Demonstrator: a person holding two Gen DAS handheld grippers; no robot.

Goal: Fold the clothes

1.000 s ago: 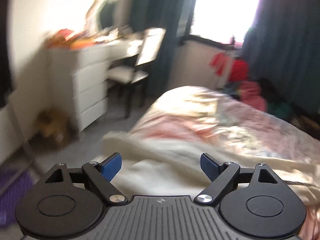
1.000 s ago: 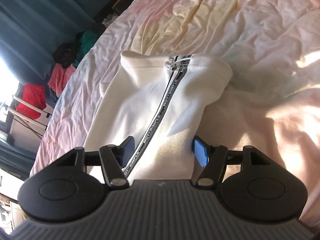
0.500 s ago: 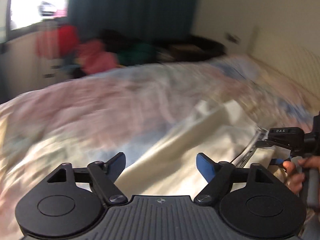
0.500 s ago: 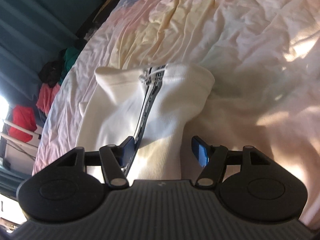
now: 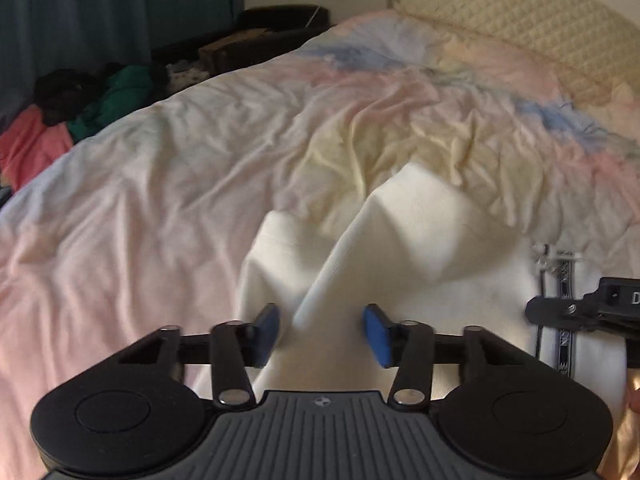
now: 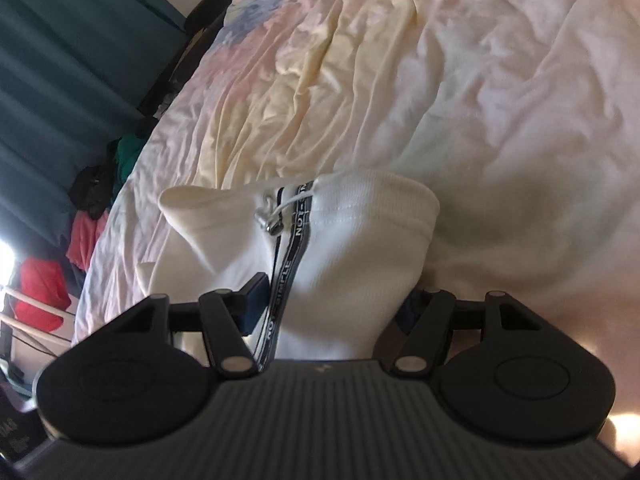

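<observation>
Cream-white knit, a zip-front garment (image 5: 408, 248) with a black lettered tape (image 6: 298, 224) running beside the zip, lies on the pastel, wrinkled bedspread (image 5: 168, 184) of the bed. In the left wrist view it fills the area from 6 o'clock up toward the centre, and one part is turned over on itself in a raised, angled flap at about 1 o'clock. The left claw (image 5: 322, 334) is held with its blue pads well apart, a ridge of the white cloth running up between them; whether either pad touches the fabric cannot be told. At 3 o'clock in the same view the right claw (image 6: 332, 302) reaches in beside the zip. Its own camera shows its pads spread wide on either side of the garment's ribbed end, nothing pinched, the cord's metal tips (image 6: 269, 222) lying loose at the centre.

A heap of red, green and black clothes (image 5: 60, 120) sits off the bed at 10 o'clock, by the teal curtain (image 5: 100, 8).

As a judgement, folding looks barely begun: the piece is laid out with perhaps one flap turned in. It is not yet a compact stack, and the heap looks untouched.
</observation>
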